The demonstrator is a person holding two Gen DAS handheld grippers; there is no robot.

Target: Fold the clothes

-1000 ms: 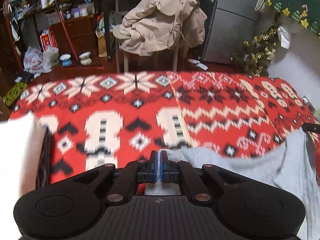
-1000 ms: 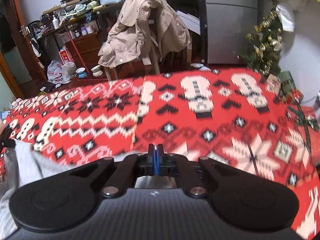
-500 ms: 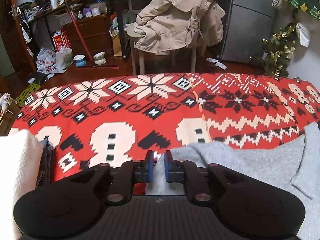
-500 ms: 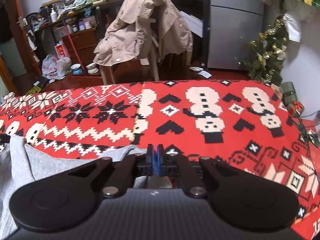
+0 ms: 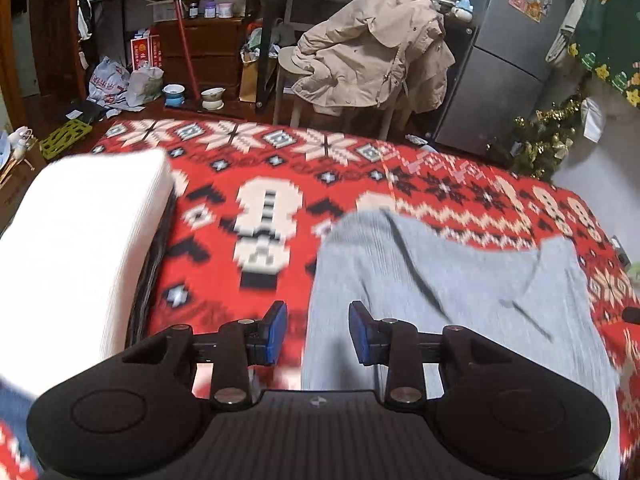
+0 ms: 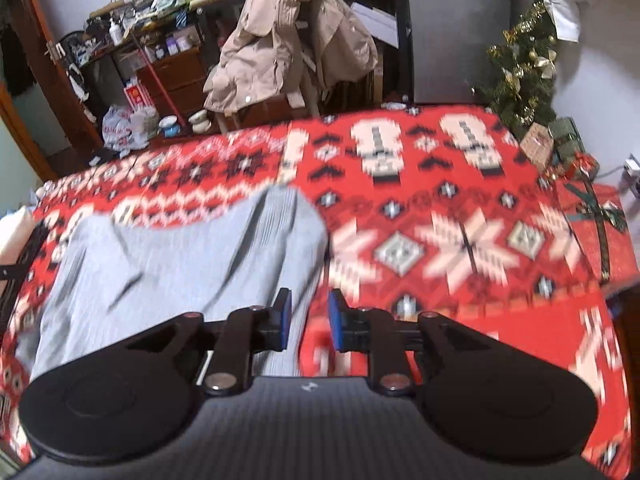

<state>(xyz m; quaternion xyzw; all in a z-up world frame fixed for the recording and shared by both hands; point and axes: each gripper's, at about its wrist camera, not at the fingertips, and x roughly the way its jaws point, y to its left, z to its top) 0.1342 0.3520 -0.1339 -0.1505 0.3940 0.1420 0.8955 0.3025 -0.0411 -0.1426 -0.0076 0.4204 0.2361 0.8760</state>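
A grey ribbed garment (image 5: pixel 460 292) lies flat on the red patterned blanket (image 5: pixel 280 184); the right wrist view shows the same grey garment (image 6: pixel 176 264) left of centre. My left gripper (image 5: pixel 318 330) hovers over the garment's left edge, its jaws opening, and the pads press on nothing. Over the garment's right edge my right gripper (image 6: pixel 308 318) is also opening, with the cloth lying below and no grip on it.
A folded white cloth stack (image 5: pixel 80 240) sits on the blanket at the left, a dark garment under it. Beyond the blanket stand a chair with a beige coat (image 5: pixel 372 48), a grey fridge (image 5: pixel 512 48), cluttered shelves and a small Christmas tree (image 6: pixel 524 64).
Both grippers were shut on the grey garment's edge and have let it go, jaws now apart. Both have drawn back, and the garment now lies spread on the blanket.
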